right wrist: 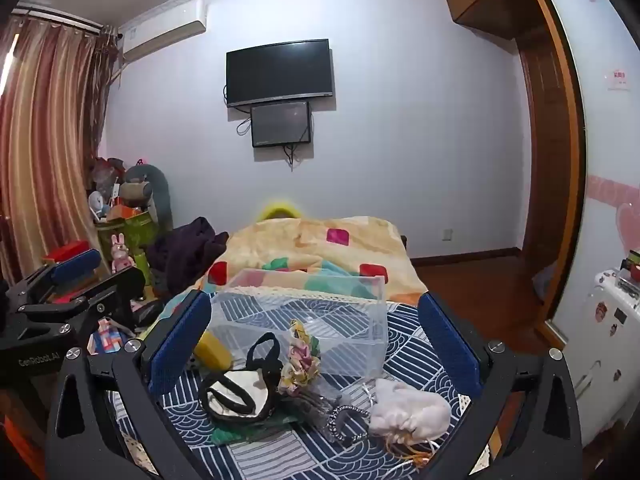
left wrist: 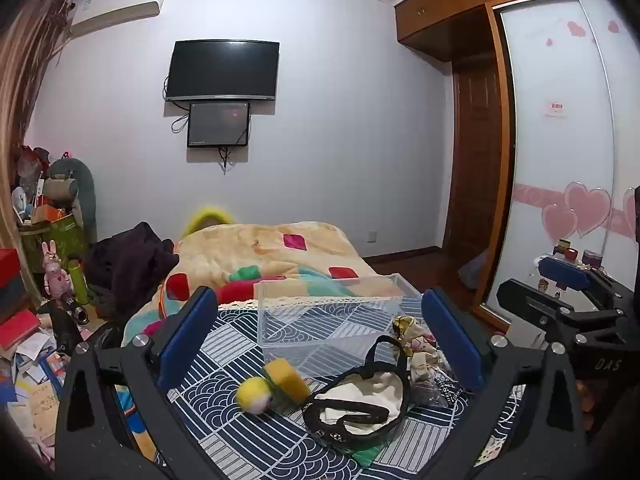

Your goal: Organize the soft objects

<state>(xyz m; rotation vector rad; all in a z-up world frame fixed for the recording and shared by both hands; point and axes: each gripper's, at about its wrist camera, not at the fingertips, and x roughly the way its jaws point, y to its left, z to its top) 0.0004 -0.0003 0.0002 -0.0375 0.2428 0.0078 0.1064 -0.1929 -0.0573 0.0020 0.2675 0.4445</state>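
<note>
A clear plastic box (left wrist: 332,320) (right wrist: 304,328) stands empty on the blue patterned bed cover. In front of it lie a yellow plush toy (left wrist: 272,386) (right wrist: 214,350), a black-and-white eye mask (left wrist: 360,400) (right wrist: 240,388), a floral fabric piece (left wrist: 416,344) (right wrist: 302,356), a black-and-white scrunchie (right wrist: 346,420) and a white drawstring pouch (right wrist: 408,408). My left gripper (left wrist: 320,336) is open above the plush toy and mask. My right gripper (right wrist: 316,340) is open above the mask, floral piece and pouch. Both are empty.
A colourful patchwork blanket (left wrist: 272,256) is bunched behind the box. Dark clothing (left wrist: 128,260) lies at the bed's left. Cluttered shelves and papers (left wrist: 36,320) fill the left side. A wardrobe with a sliding door (left wrist: 560,160) and a white appliance (right wrist: 612,320) stand right.
</note>
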